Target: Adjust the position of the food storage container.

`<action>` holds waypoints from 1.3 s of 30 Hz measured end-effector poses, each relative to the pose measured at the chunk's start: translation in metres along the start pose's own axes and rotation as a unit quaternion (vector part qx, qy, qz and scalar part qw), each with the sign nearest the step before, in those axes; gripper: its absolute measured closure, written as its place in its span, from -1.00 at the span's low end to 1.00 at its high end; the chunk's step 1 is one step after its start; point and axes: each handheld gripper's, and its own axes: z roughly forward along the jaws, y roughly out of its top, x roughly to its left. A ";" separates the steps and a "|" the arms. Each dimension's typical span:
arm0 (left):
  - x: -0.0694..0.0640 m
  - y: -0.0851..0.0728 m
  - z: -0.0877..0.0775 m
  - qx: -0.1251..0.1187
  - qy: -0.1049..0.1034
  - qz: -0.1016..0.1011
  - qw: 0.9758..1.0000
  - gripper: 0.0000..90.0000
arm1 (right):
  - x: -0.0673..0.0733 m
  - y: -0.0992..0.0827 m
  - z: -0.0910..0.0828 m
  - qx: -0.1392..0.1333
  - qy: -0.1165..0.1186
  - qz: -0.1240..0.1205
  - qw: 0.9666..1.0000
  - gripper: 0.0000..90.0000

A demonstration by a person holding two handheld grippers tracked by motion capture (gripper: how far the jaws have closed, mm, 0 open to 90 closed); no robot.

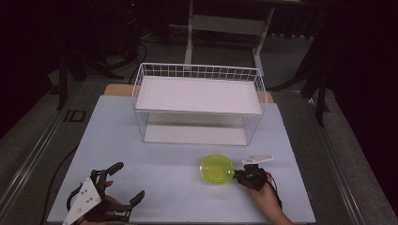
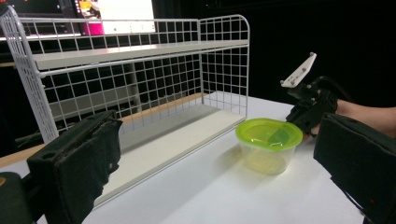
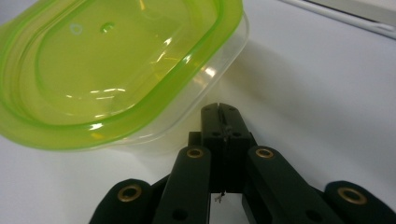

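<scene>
A clear container with a lime-green lid point(image 1: 217, 168) point(image 2: 268, 144) point(image 3: 116, 70) stands on the white tabletop point(image 1: 164, 187), in front of the rack's right half. My right gripper point(image 1: 240, 176) point(image 3: 220, 109) is shut, its jaws pressed together with nothing between them. Its tip sits right at the container's right side, just under the lid's rim. From the left gripper view, the right gripper point(image 2: 308, 109) is behind the container. My left gripper point(image 1: 130, 180) rests at the front left with its jaws wide open and empty, its black pads point(image 2: 79, 163) framing the rack and container.
A white wire rack point(image 1: 197, 93) point(image 2: 130, 93) with an upper and a lower shelf stands at the back middle of the table. Dark floor and a table frame point(image 1: 225, 28) lie beyond. Open tabletop stretches between the two grippers.
</scene>
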 end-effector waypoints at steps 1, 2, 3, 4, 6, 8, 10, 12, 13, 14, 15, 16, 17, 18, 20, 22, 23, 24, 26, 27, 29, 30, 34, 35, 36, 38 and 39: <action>0.000 0.000 0.000 0.000 -0.001 -0.001 1.000 -0.97 | 0.003 0.001 0.002 0.002 0.004 -0.001 1.000 1.00; 0.000 0.000 0.000 0.001 -0.001 -0.001 1.000 -0.97 | 0.005 0.003 0.004 0.005 0.006 -0.001 1.000 1.00; 0.000 0.000 0.000 0.001 0.000 0.001 1.000 -0.97 | 0.007 0.004 0.006 0.005 0.006 -0.003 1.000 1.00; 0.000 0.000 0.000 0.001 0.000 0.001 1.000 -0.97 | 0.009 0.005 0.008 0.003 0.009 -0.004 1.000 1.00; 0.000 0.000 -0.001 0.000 0.000 0.002 1.000 -0.97 | 0.013 0.007 0.011 0.005 0.017 -0.003 1.000 1.00; 0.000 0.000 -0.001 0.001 0.000 0.001 1.000 -0.97 | 0.017 0.008 0.013 0.006 0.026 -0.001 1.000 1.00; 0.000 0.000 0.000 0.000 0.000 0.001 1.000 -0.97 | 0.022 0.010 0.016 0.006 0.030 -0.003 1.000 1.00; 0.000 0.000 0.000 0.002 0.000 0.000 1.000 -0.97 | 0.025 0.012 0.018 0.005 0.032 -0.004 0.999 1.00; 0.000 0.000 0.000 0.002 -0.001 -0.001 1.000 -0.97 | 0.027 0.013 0.019 0.005 0.033 -0.003 0.999 1.00; -0.001 0.000 0.000 0.002 -0.001 0.000 1.000 -0.97 | 0.028 0.014 0.020 0.005 0.034 -0.002 0.999 1.00; -0.001 0.000 0.000 0.002 -0.002 0.001 1.000 -0.97 | 0.030 0.014 0.021 0.004 0.035 -0.002 0.999 1.00; -0.001 0.000 0.001 0.003 -0.002 0.001 1.000 -0.97 | 0.032 0.015 0.023 0.004 0.037 -0.003 0.999 1.00; -0.001 0.000 0.001 0.004 -0.002 0.000 1.000 -0.97 | 0.034 0.015 0.025 0.006 0.039 -0.006 0.999 1.00; -0.001 -0.001 0.001 0.005 -0.002 0.000 1.000 -0.97 | 0.036 0.015 0.026 0.006 0.039 -0.007 0.999 1.00; -0.001 -0.001 0.001 0.005 -0.002 -0.001 1.000 -0.97 | 0.038 0.016 0.029 0.008 0.043 -0.007 0.999 1.00; -0.001 -0.001 0.001 0.005 -0.003 -0.001 1.000 -0.97 | 0.041 0.017 0.031 0.009 0.044 -0.009 0.999 1.00; -0.001 -0.001 0.001 0.006 -0.003 -0.001 1.000 -0.97 | 0.041 0.017 0.032 0.011 0.045 -0.008 0.999 1.00; -0.001 -0.001 0.001 0.006 -0.004 -0.001 1.000 -0.97 | 0.042 0.017 0.032 0.011 0.042 -0.008 0.999 1.00; -0.001 -0.001 0.001 0.006 -0.004 -0.001 1.000 -0.97 | 0.044 0.018 0.032 0.008 0.047 -0.007 0.999 1.00; -0.001 -0.001 0.001 0.006 -0.004 -0.001 1.000 -0.97 | 0.044 0.019 0.032 0.008 0.048 -0.007 0.999 1.00; -0.001 -0.001 0.002 0.006 -0.004 -0.002 1.000 -0.97 | 0.043 0.019 0.031 0.005 0.044 -0.010 0.999 1.00; -0.001 -0.001 0.002 0.006 -0.004 -0.002 1.000 -0.97 | 0.043 0.019 0.030 0.005 0.038 -0.014 0.999 1.00; -0.001 -0.002 0.002 0.010 -0.006 -0.001 1.000 -0.97 | 0.034 0.019 0.018 -0.009 0.019 -0.005 1.000 1.00; -0.001 -0.002 0.002 0.011 -0.007 -0.001 1.000 -0.97 | 0.032 0.020 0.013 -0.013 0.013 -0.004 1.000 1.00; -0.001 -0.002 0.003 0.012 -0.008 -0.001 1.000 -0.97 | 0.031 0.020 0.008 -0.021 0.004 -0.006 1.000 1.00; -0.002 -0.002 0.003 0.013 -0.011 -0.002 1.000 -0.97 | 0.031 0.022 -0.003 -0.031 -0.008 -0.022 0.999 0.90; -0.003 -0.002 0.004 0.014 -0.013 -0.003 1.000 -0.97 | 0.032 0.022 -0.009 -0.039 -0.013 -0.028 0.999 0.83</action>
